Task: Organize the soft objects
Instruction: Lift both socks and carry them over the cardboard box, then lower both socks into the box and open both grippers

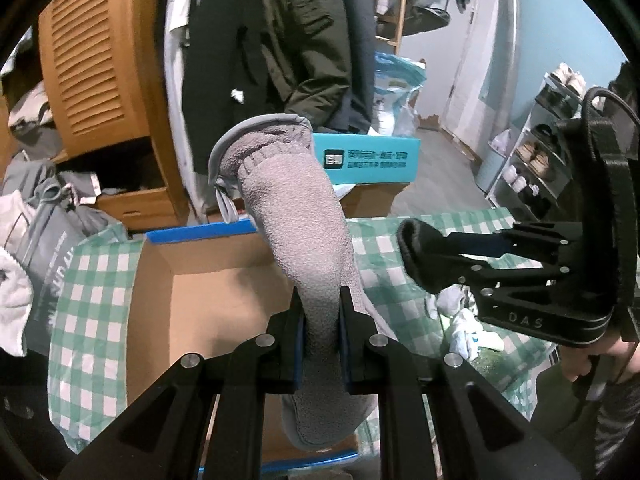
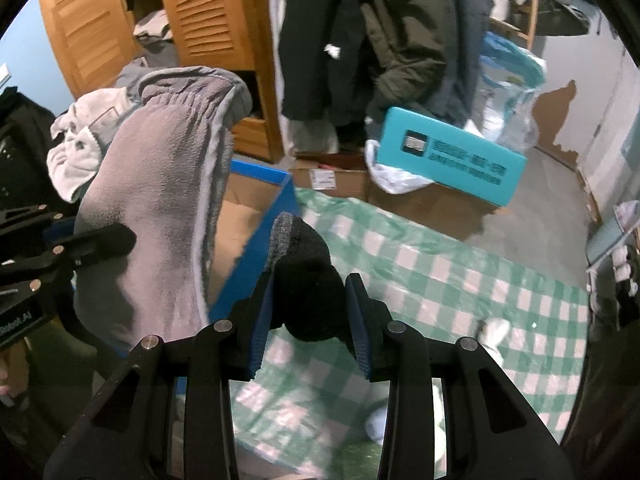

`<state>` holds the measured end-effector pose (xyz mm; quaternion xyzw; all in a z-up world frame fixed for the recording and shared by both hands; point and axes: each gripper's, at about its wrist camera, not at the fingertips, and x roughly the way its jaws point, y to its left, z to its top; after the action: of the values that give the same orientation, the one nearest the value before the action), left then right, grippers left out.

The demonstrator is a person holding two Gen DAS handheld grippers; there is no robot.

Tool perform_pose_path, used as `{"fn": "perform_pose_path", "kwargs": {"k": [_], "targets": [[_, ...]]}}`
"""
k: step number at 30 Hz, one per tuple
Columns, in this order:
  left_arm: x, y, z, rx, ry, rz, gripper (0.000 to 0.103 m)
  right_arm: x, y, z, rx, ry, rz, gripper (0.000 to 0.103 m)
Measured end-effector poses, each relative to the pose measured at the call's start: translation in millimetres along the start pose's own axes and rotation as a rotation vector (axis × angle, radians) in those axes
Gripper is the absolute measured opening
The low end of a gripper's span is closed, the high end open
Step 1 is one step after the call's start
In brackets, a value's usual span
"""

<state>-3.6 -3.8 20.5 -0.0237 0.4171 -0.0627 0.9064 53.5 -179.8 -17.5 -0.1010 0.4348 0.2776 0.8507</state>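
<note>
I am holding the grey fleece slipper (image 1: pixel 304 264) pinched tight in my left gripper (image 1: pixel 322 344), hanging above the cardboard box (image 1: pixel 208 304). My right gripper (image 2: pixel 310 312) is clamping a black sock (image 2: pixel 308 280) just beside the box. I should be lowering the slipper well inside the walls before releasing.

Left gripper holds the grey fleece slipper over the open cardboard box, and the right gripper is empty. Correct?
Not quite. The right gripper is not empty: its jaws hold a black sock, as the right wrist view shows. The left gripper does hold the grey fleece slipper over the cardboard box.
</note>
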Motion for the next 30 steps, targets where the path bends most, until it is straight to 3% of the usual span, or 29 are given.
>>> {"fn": "perform_pose_path", "kwargs": {"k": [15, 30], "targets": [[4.6, 59.0, -19.8, -0.079, 0.027, 0.049, 0.014, 44.9, 73.3, 33.1, -0.079, 0.046, 0.100, 0.035], [29.3, 97.9, -38.1, -0.138, 0.096, 0.093, 0.014, 79.9, 107.7, 41.8, -0.124, 0.106, 0.123, 0.035]]}}
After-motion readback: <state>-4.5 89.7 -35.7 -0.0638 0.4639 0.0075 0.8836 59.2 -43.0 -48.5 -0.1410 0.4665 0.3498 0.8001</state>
